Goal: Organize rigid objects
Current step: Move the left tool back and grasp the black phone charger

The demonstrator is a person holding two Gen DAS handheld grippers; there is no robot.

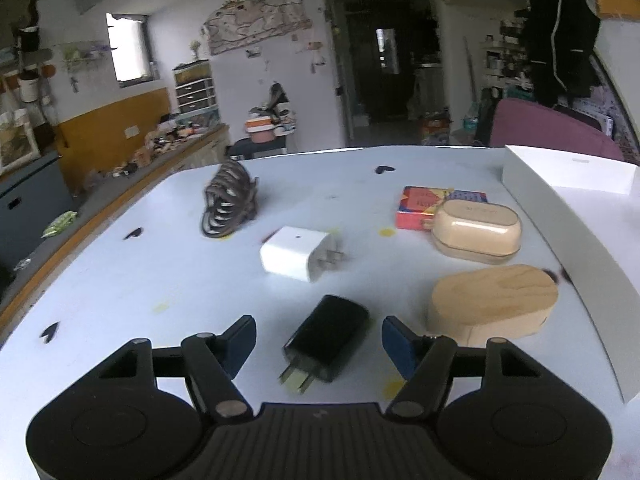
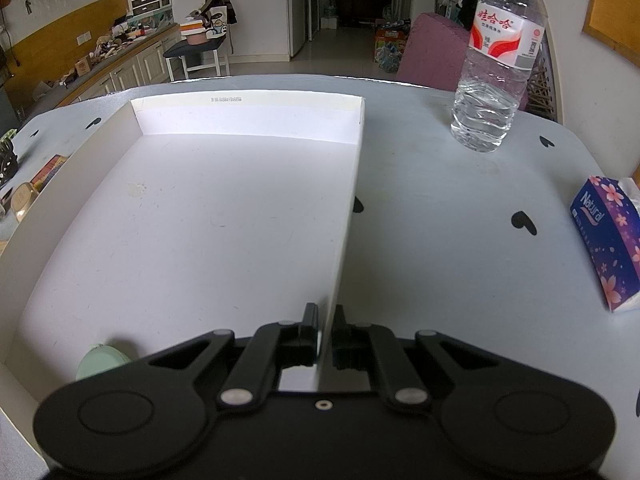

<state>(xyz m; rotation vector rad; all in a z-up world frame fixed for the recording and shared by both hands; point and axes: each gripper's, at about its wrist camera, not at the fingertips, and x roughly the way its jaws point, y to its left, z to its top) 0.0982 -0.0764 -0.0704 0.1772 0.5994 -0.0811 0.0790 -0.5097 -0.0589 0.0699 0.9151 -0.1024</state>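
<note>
In the left wrist view my left gripper [image 1: 319,334] is open, its blue-padded fingers on either side of a black plug charger [image 1: 328,338] lying on the white table. Beyond it lie a white plug charger [image 1: 294,253], a wooden oval case [image 1: 494,300], a beige case [image 1: 478,232], a colourful small box [image 1: 424,207] and a dark hair claw clip [image 1: 228,200]. The white box tray [image 1: 568,224] stands at the right. In the right wrist view my right gripper [image 2: 326,330] is shut on the tray's right wall [image 2: 348,216]. A pale green round thing [image 2: 102,360] lies in the tray's near left corner.
A water bottle [image 2: 500,56] stands at the table's far right. A purple tissue pack [image 2: 608,236] lies at the right edge. A maroon chair [image 1: 552,132] sits beyond the table. A cluttered counter [image 1: 168,144] runs along the left.
</note>
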